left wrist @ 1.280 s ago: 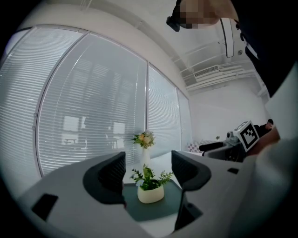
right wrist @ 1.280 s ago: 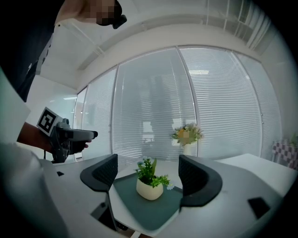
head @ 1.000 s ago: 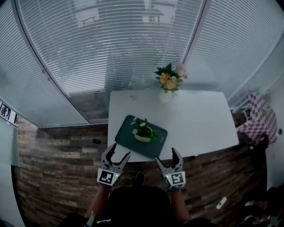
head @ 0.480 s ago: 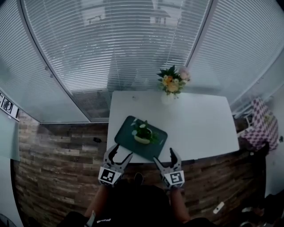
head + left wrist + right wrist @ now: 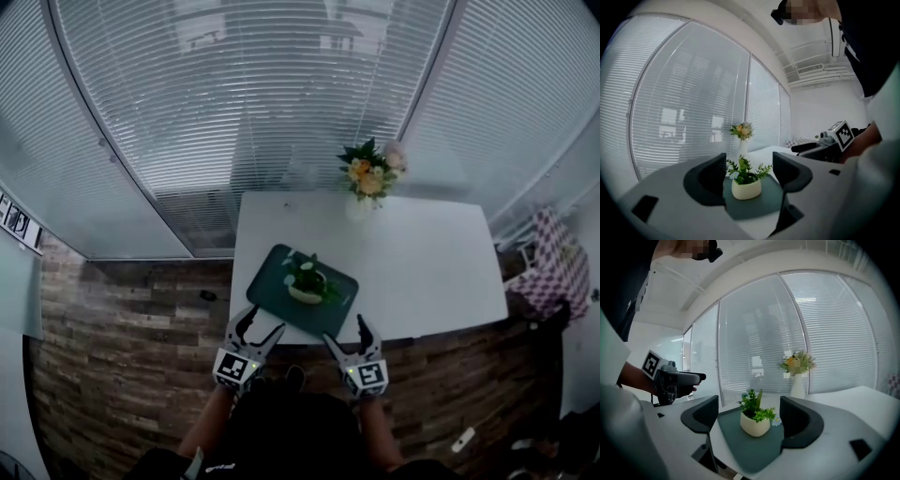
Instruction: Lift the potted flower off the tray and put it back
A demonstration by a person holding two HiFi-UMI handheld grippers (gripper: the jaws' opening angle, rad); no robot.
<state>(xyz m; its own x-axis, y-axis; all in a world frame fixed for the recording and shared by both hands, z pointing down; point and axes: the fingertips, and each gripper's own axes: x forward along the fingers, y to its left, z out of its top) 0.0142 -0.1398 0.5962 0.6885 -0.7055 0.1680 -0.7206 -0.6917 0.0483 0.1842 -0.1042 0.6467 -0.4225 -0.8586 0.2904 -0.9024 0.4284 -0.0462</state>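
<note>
A small potted flower [image 5: 307,280] in a cream pot stands on a dark green tray [image 5: 272,293] near the white table's front left edge. Both gripper views face the same pot [image 5: 746,182] [image 5: 756,418] on the tray [image 5: 768,200] [image 5: 740,441]. My left gripper [image 5: 254,330] hovers just short of the table edge, open and empty. To its right my right gripper [image 5: 347,335] is also open and empty, level with the left one. Neither touches the tray or the pot. The jaws of each frame the pot from a distance.
A white vase with orange and pink flowers [image 5: 369,178] stands at the table's [image 5: 422,262] far edge. Window blinds fill the wall behind. Brown wood-pattern floor [image 5: 122,375] lies to the left of and below the table. A checked cloth [image 5: 553,267] sits at the far right.
Both grippers have edged slightly toward the table's front edge. The head view has shifted a little. The pot and tray have not moved.
</note>
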